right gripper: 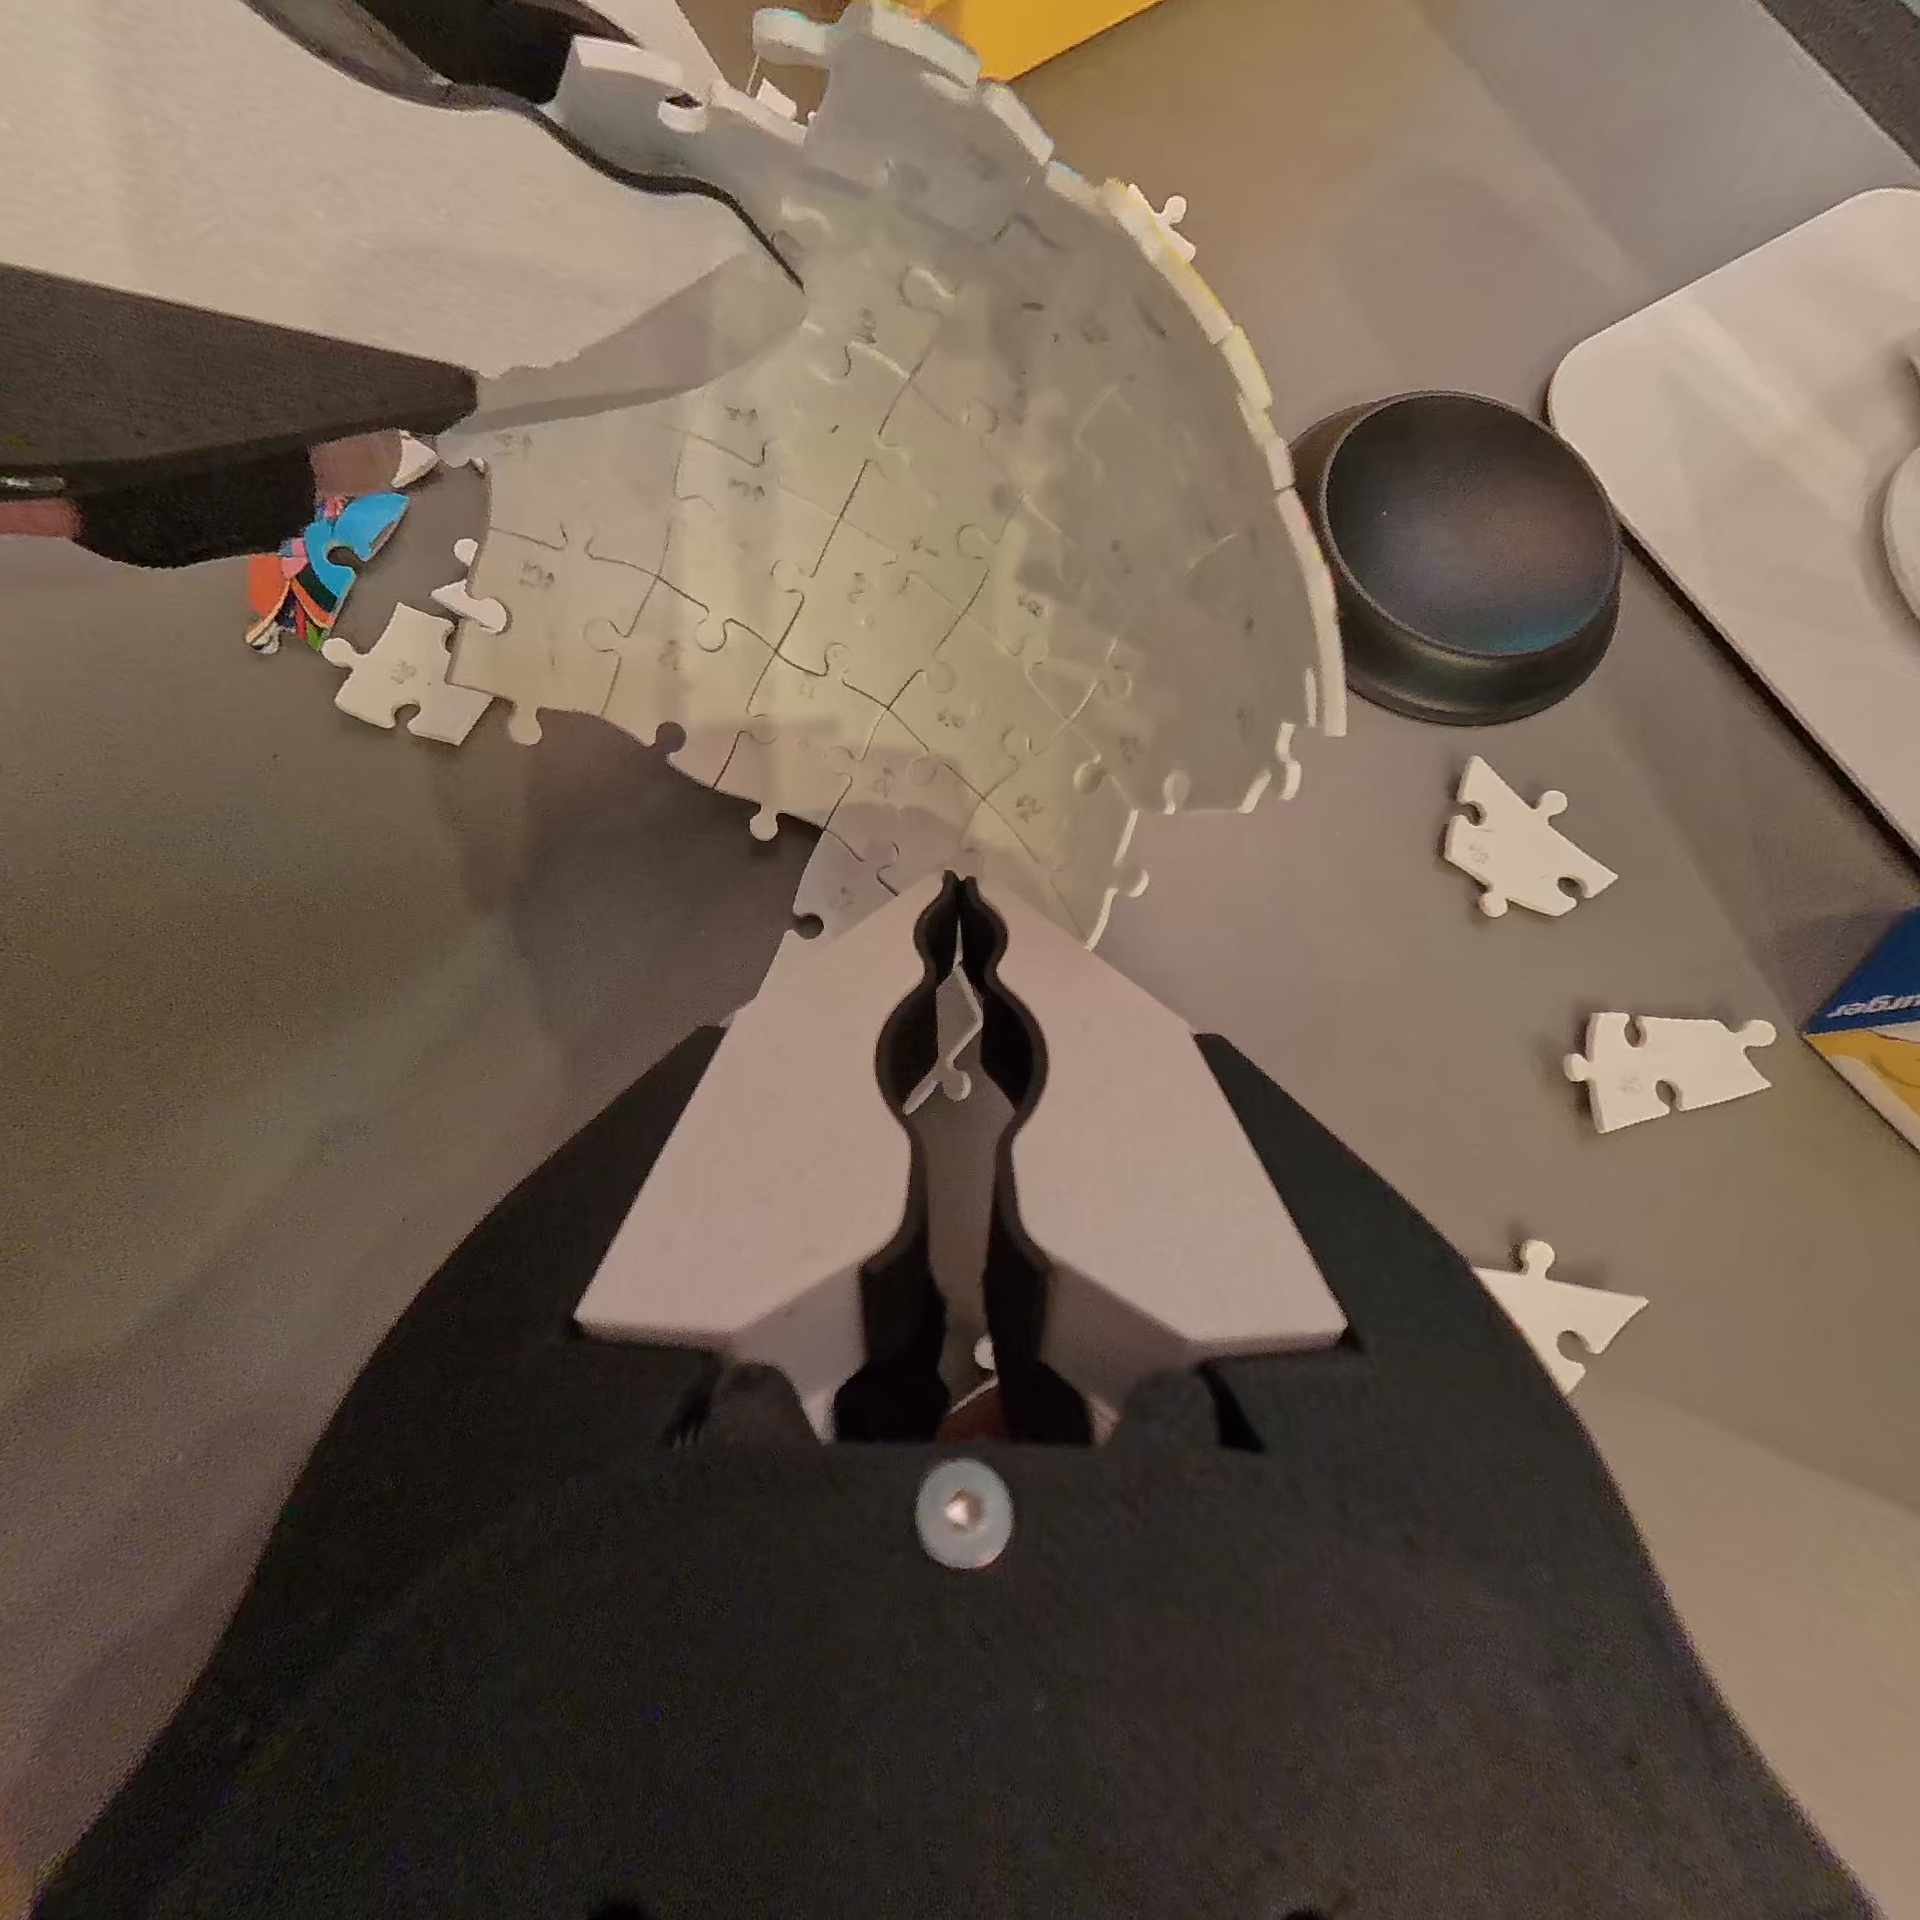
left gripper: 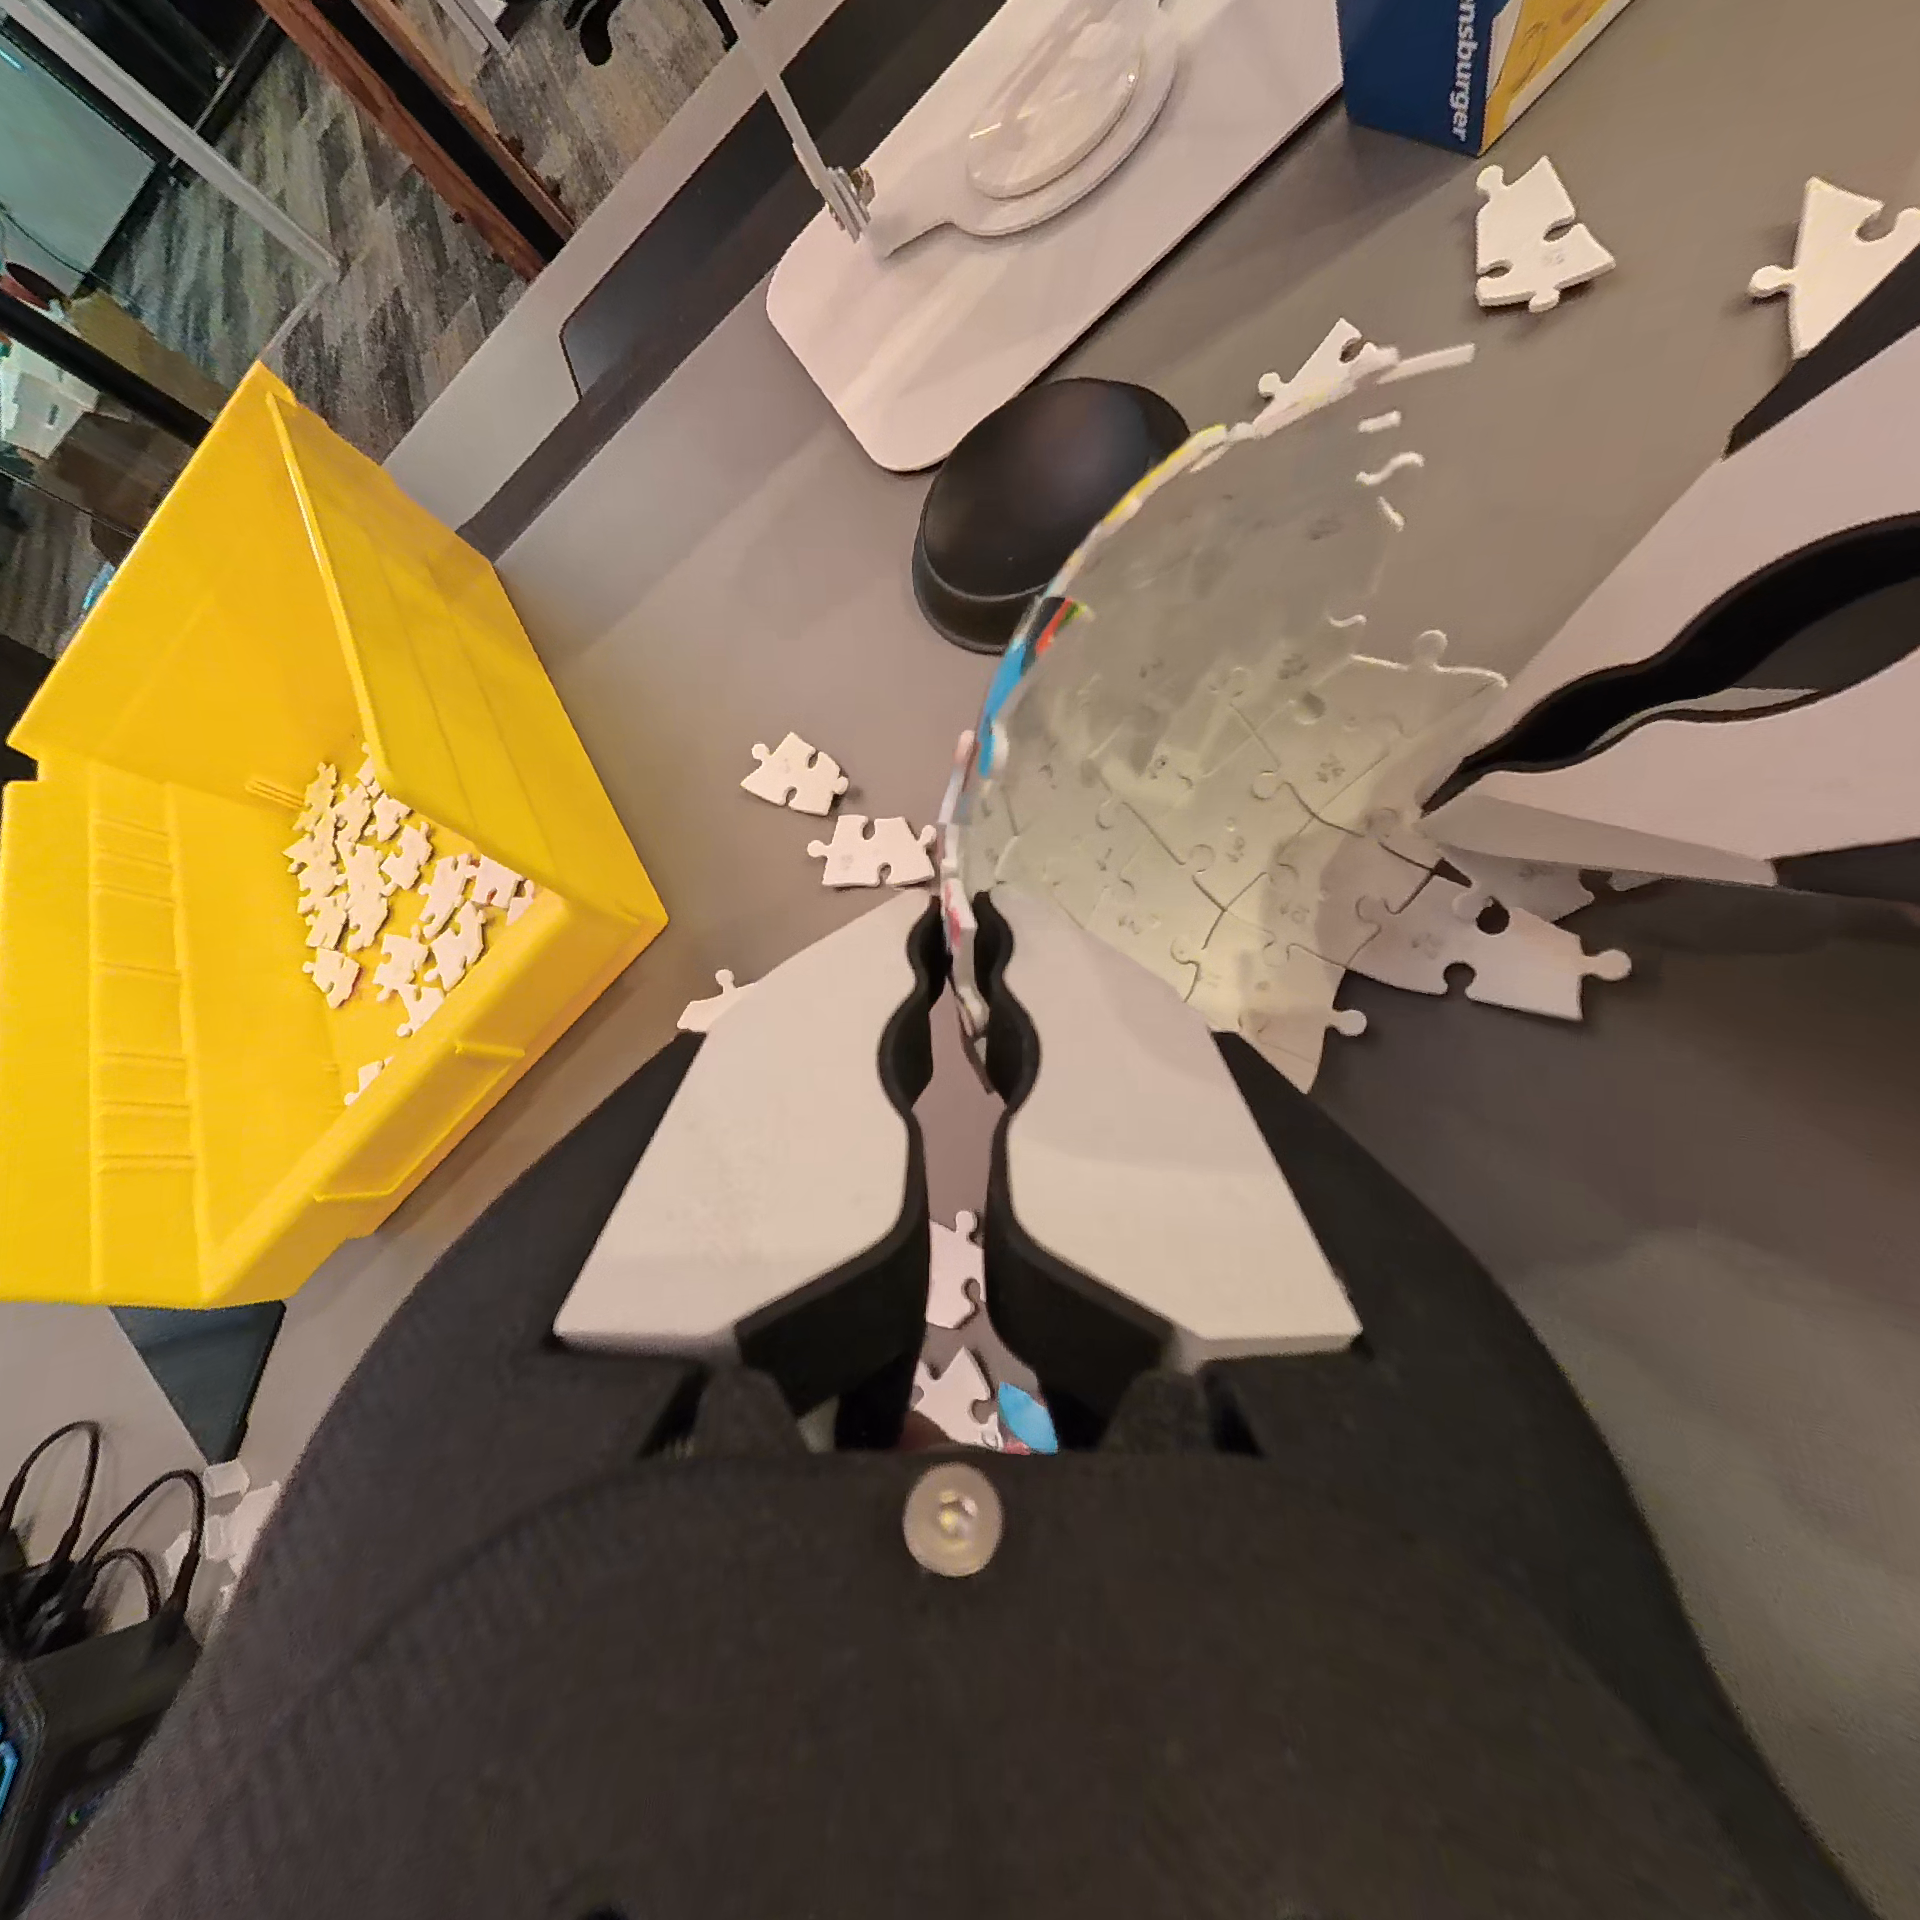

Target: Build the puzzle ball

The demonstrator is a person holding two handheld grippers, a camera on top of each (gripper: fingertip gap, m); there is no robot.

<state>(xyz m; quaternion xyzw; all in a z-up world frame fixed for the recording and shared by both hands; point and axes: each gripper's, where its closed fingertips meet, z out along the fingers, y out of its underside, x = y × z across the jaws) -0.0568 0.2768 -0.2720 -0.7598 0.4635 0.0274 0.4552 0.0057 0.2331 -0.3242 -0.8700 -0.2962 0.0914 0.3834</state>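
- The left gripper (left gripper: 964,935) has its jaws pinched narrow on the rim of the half-built puzzle ball (left gripper: 1205,727), a curved shell of joined pieces held up off the grey table (left gripper: 1558,1195); I judge this grip is there to steady the shell while the other hand works.
- The right gripper (right gripper: 958,896) has its jaws nearly together on the opposite edge of the shell, with a single white piece (right gripper: 951,1049) showing between its fingers; whether that piece is already locked into the shell I cannot tell.
- The shell's pale inner face is turned toward both cameras, probably so the seams can be watched.
- One black dome stand (right gripper: 1465,582) sits just behind the shell, likely waiting to carry the ball.
- Loose white pieces (right gripper: 1522,852) lie spread on the table within reach: in the right wrist view, three to the right of the shell and one (right gripper: 410,675) to its left beside a small coloured cluster (right gripper: 322,566).
- One yellow bin (left gripper: 312,831), well apart on the left, holds a heap of spare pieces too many to count.
- One white tray (left gripper: 987,260) and one blue-and-yellow box (left gripper: 1455,73) stand at the far edge.
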